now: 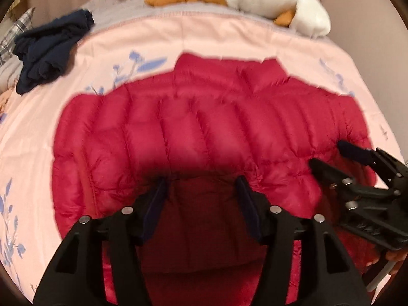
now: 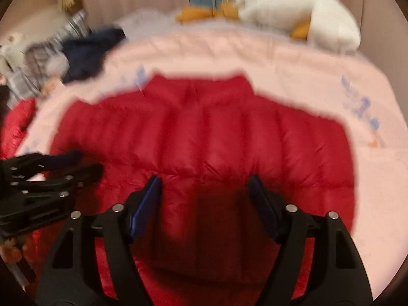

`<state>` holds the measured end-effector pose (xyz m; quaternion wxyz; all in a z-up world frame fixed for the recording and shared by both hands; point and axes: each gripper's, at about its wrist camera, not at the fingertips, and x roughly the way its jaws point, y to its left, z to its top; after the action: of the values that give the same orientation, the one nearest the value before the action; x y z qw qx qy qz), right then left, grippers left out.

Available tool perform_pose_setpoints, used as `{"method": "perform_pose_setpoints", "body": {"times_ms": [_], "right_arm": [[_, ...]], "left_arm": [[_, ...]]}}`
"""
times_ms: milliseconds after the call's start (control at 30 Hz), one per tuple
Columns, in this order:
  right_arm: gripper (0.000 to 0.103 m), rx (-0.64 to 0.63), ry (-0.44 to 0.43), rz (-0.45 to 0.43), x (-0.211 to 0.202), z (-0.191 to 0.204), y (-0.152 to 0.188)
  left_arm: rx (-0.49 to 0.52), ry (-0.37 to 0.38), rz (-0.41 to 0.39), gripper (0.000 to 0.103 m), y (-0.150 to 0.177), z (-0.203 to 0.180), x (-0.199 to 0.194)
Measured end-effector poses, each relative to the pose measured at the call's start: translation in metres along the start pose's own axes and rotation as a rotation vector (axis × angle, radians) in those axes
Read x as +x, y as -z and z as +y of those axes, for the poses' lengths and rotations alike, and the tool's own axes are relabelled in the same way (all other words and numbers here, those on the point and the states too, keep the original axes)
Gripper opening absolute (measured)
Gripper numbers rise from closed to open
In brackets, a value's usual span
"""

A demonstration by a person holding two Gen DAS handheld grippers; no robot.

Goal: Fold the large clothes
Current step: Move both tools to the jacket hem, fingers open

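Note:
A red quilted puffer jacket (image 1: 193, 132) lies spread on a pink floral bedspread (image 1: 142, 43), collar at the far side. It also shows in the right wrist view (image 2: 204, 137). My left gripper (image 1: 201, 181) is open, its jaws wide apart just above the jacket's near edge, holding nothing. My right gripper (image 2: 205, 179) is open too, hovering over the near part of the jacket. The right gripper shows at the right of the left wrist view (image 1: 329, 153). The left gripper shows at the left of the right wrist view (image 2: 86, 162).
A crumpled dark navy garment (image 1: 48, 48) lies at the far left of the bed. A white plush goose with orange feet (image 1: 275, 0) lies along the far edge. Plaid fabric (image 2: 38, 58) and another red piece (image 2: 17, 119) sit at the left.

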<state>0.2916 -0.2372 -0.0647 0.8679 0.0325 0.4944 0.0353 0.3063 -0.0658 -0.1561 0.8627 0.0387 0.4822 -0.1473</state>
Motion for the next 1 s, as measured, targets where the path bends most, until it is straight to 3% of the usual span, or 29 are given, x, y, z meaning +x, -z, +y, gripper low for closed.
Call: {"method": "perform_pose_setpoints", "body": {"times_ms": [133,300,500,633,800,867,1000], "right_arm": [[0.078,-0.016,0.0,-0.002,-0.001,0.0,0.003],[0.077,-0.02,-0.062,-0.083,-0.045,0.0,0.02],[0.079,-0.083,0.008,-0.025,-0.018,0.009,0.042],[0.079,-0.039,0.002,-0.005,-0.034,0.01,0.04],[0.085,0.013,-0.063,-0.06,-0.09,-0.004,0.072],[0.087,0.07,-0.087,-0.066,-0.111,-0.021,0.095],[0.09,0.209,-0.102,-0.054,-0.143,-0.061,0.147]], "left_arm": [[-0.016,0.021,0.01,0.059,-0.001,0.005,0.0],[0.005,0.041,-0.061,0.064,0.018,0.01,-0.035],[0.06,-0.014,-0.012,0.07,0.036,0.004,-0.011],[0.032,-0.016,-0.009,0.071,0.038,0.005,-0.027],[0.003,0.006,-0.044,0.094,0.074,0.023,-0.071],[-0.027,0.029,-0.046,0.094,0.093,0.039,-0.087],[-0.178,0.146,-0.014,0.094,0.145,0.086,-0.114]]}}
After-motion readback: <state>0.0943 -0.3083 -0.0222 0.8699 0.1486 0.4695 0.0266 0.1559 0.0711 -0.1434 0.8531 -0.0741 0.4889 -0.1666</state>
